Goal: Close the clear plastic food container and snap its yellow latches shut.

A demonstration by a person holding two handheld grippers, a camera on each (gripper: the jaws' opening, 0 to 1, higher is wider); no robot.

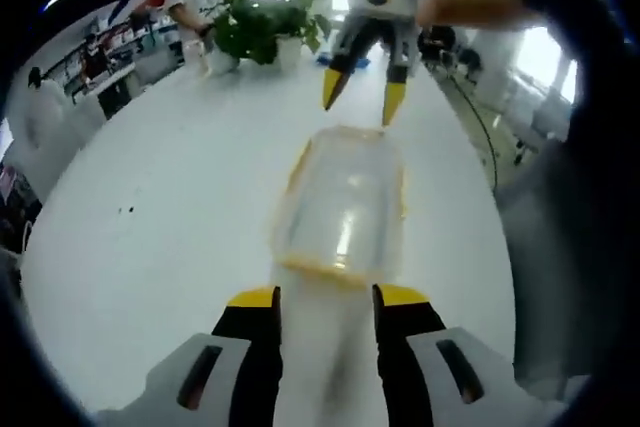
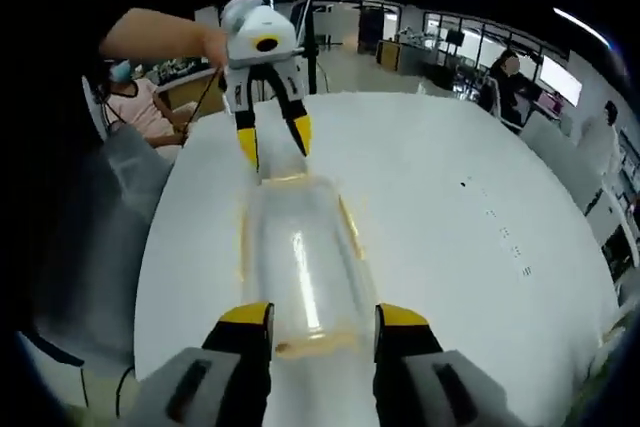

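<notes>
Left gripper: yellow-tipped black jaws spread apart at one short end of the clear rectangular plastic food container with yellow edging, holding nothing. Right gripper: same yellow-tipped jaws parted at the opposite short end, also empty, each gripper facing the other across the box. Container lies flat near the middle of the round white table, apparently empty; blur and glare hide whether lid is seated or latches snapped; green potted plant at the far edge.
</notes>
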